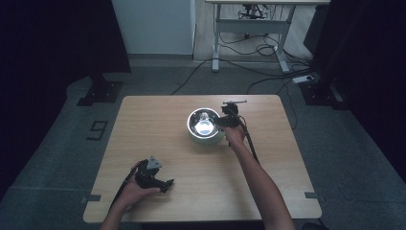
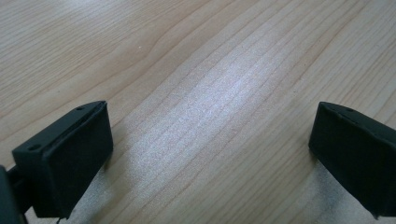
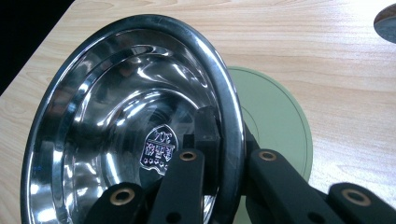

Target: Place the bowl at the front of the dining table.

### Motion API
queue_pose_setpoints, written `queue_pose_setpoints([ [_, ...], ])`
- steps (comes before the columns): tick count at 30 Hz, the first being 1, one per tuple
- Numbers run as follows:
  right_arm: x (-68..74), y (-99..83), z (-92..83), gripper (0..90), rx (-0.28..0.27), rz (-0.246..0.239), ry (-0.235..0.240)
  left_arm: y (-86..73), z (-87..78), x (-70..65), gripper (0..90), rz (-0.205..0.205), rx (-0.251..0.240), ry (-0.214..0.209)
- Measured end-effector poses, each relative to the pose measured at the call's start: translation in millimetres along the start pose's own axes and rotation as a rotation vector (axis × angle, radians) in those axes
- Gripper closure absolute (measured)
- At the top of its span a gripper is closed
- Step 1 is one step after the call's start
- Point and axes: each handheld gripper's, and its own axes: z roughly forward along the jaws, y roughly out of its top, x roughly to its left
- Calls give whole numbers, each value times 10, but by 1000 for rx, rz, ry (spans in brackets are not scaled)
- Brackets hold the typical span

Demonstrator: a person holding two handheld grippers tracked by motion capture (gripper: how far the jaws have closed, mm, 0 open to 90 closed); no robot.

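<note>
A shiny steel bowl [image 1: 203,123] sits right of the table's middle, over a pale green dish [image 1: 209,139]. In the right gripper view the steel bowl [image 3: 116,130] is tilted, its rim raised off the green dish [image 3: 275,121]. My right gripper [image 1: 224,122] [image 3: 229,135] is shut on that rim, with one finger inside the bowl and one behind it. Near the front left of the wooden table [image 1: 268,187], my left gripper [image 1: 165,183] rests low in the person's hand. In its own view the left gripper [image 2: 212,114] stands open, with bare wood between the jaws.
A dark round thing [image 3: 387,21] shows at the edge of the right gripper view. Cables trail from both grippers toward the person. Beyond the table are a desk frame [image 1: 249,28] with floor cables, a power strip [image 1: 305,78] and black stand bases [image 1: 100,91].
</note>
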Motion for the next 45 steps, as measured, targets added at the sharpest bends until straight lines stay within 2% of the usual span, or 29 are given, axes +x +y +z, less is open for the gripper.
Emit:
queue_pose_setpoints([
  [11,-78,-17,150,870,6,25,-22,0,0,1,0,2,1,0],
  [25,-192,-60,331,869,8,79,-53,0,0,1,0,2,1,0],
  [40,-231,-102,416,870,8,94,-70,0,0,1,0,2,1,1],
  [45,-241,-112,427,858,5,86,-75,0,0,1,0,2,1,0],
])
